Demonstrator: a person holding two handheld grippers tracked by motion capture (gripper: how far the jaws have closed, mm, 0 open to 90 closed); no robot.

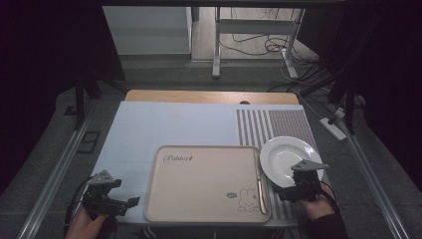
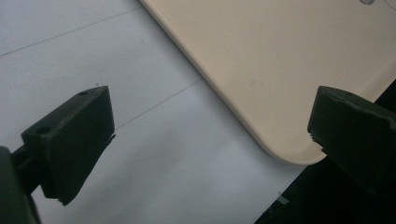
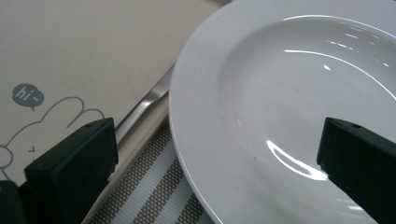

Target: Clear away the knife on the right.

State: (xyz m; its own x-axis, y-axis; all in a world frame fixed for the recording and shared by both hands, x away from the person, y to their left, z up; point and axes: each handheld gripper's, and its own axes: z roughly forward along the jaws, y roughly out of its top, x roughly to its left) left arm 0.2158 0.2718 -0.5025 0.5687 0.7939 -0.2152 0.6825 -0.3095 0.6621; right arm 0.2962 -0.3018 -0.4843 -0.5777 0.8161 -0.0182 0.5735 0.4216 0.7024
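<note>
- The beige tray (image 1: 206, 181) serves as the landmark: it lies at the near middle of the table (image 1: 209, 96), on a pale blue mat (image 1: 164, 124), and its printed rabbit drawing (image 1: 246, 199) sits in its near right corner.
- The left gripper (image 1: 130, 202) is held by the person's left hand (image 1: 84, 224) just off the tray's near left corner, above the blue mat; its jaws stand wide apart and hold nothing.
- In the left gripper view that rounded tray corner (image 2: 294, 156) lies between the two spread jaws, nearer the right-hand one, apart from both.
- The right gripper (image 1: 278, 193) is held just off the tray's right edge, over the near rim of a white plate (image 1: 288, 157); its jaws are also spread wide and empty.
- In the right gripper view the plate's rim (image 3: 187, 140) and bowl lie between the jaws, with the tray and its "hi~" speech bubble (image 3: 27, 95) to one side.
- The tray carries only a metal utensil (image 1: 259, 189) along its right edge; the plate, on a striped mat (image 1: 276, 124) right of the tray, is bare.
- The utensil shows only as a thin shiny strip (image 3: 144, 105), so its kind cannot be told.
- The plate's near edge is hidden behind the right gripper in the high view.
- Whether either gripper touches the surface under it cannot be told.
</note>
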